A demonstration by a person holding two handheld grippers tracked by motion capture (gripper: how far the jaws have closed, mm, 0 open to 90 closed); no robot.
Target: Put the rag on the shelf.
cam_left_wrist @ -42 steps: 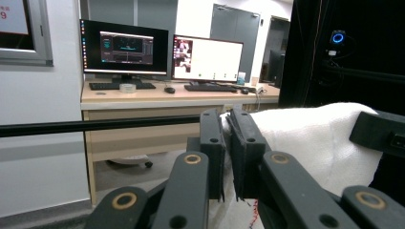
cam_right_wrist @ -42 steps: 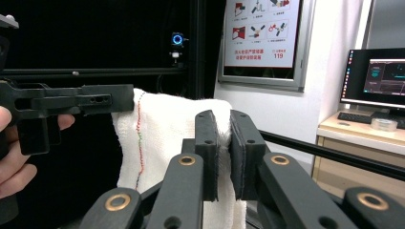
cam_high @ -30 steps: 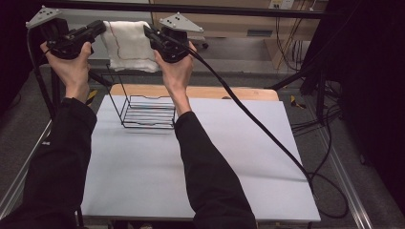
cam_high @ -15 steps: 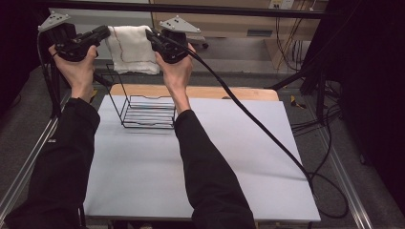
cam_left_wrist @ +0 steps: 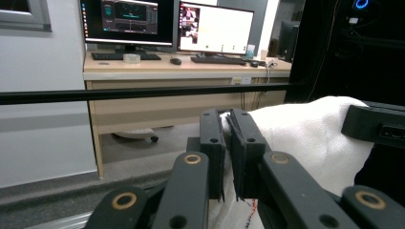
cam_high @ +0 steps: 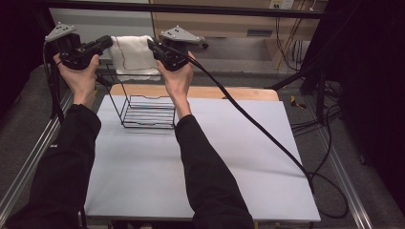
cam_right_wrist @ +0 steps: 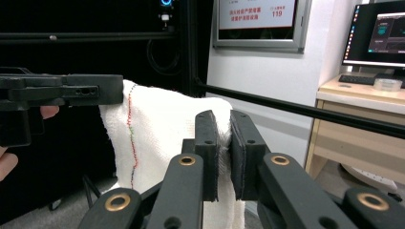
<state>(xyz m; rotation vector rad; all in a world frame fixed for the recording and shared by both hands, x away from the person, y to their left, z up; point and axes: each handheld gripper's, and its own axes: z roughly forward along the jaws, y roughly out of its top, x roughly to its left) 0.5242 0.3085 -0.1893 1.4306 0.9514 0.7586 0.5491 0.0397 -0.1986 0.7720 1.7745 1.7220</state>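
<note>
White towel [cam_high: 134, 56] clamped by left gripper [cam_high: 106, 44] and right gripper [cam_high: 154, 47], stretched above wire basket [cam_high: 145, 112]; lowering into basket not yet done.

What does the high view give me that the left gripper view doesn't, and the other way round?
High view alone: the wire basket on the white table, below the raised cloth, and both forearms. Left gripper view alone: a close look at the left tongs shut on the white cloth, plus a desk with monitors behind. Both: the cloth stretched between left tongs and right tongs.
</note>
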